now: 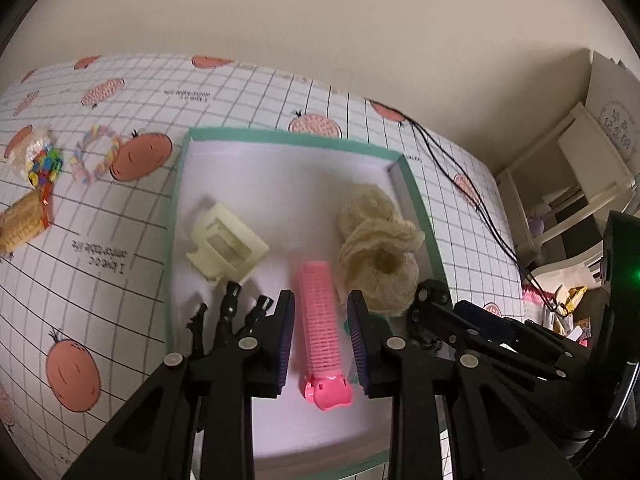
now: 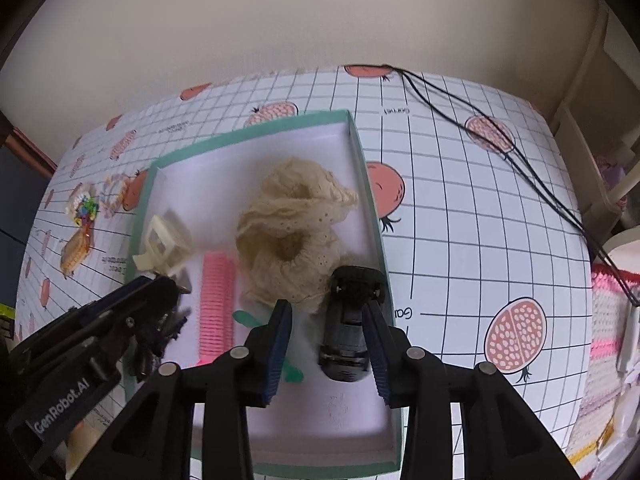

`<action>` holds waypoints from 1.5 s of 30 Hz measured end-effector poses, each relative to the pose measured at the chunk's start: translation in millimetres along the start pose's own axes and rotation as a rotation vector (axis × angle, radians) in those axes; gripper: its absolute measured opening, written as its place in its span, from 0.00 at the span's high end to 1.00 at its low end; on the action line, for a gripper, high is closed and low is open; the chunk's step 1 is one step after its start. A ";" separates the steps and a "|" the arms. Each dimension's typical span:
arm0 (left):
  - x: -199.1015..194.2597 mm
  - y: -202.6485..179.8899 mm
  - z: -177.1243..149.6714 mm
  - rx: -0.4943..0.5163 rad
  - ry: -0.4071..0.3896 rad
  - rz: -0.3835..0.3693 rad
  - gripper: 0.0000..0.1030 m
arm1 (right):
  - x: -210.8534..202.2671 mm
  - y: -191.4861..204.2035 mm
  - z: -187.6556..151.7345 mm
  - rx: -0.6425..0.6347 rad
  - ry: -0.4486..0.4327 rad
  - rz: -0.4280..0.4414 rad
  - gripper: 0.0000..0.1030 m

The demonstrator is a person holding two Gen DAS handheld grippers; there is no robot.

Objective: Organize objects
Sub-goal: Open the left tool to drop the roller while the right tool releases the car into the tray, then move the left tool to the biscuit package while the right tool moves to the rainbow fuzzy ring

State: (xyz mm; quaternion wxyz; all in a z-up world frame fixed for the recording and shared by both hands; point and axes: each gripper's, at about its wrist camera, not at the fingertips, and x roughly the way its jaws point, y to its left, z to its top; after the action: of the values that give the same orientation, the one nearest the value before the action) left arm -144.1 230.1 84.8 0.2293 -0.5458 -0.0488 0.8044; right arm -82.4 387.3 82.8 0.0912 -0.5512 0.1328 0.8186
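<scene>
The left tongs (image 1: 320, 336) reach down and forward into the green-rimmed box (image 1: 420, 200), jaws spread wide on either side of the pink hair roller (image 1: 320, 320), which lies lengthwise between the pads without either pad pressing it. Just ahead and to their left sits the cream claw clip (image 1: 226, 240), and ahead to their right the cream lace scrunchie (image 1: 376, 240); a black claw clip (image 1: 228, 312) lies right beside the left finger. The right tongs (image 2: 326, 344) tilt down into the same box from the near right, jaws also wide, with a black cylindrical clip (image 2: 348, 328) lying between them close against the right pad; whether that pad touches it cannot be told. The scrunchie bunches directly in front of these tongs, and the pink roller lies off to their left. Well left of both tongs, outside the box on the grid-patterned tabletop (image 2: 460, 200), rest a pastel bracelet (image 1: 96, 152), a bag of coloured beads (image 1: 40, 160) and a yellowish packet (image 1: 24, 220).
</scene>
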 end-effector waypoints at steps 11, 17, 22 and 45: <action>-14.6 26.0 9.7 -0.050 -0.073 0.072 0.54 | -10.4 16.6 4.0 -0.030 -0.052 0.026 0.61; -21.6 43.3 11.9 -0.081 -0.116 0.097 0.24 | -9.3 23.3 4.9 -0.044 -0.071 0.025 0.46; -26.2 51.4 14.2 -0.086 -0.141 0.128 0.14 | -7.3 29.0 5.3 -0.057 -0.080 0.030 0.33; -40.0 91.5 21.1 -0.150 -0.201 0.184 0.00 | -0.7 47.5 8.0 -0.066 -0.109 0.025 0.00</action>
State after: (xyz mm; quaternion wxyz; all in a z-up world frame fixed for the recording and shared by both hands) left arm -180.0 135.4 97.4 0.1071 -0.4804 -0.0813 0.8667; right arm -103.2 344.8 91.8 0.0699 -0.5067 0.1072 0.8526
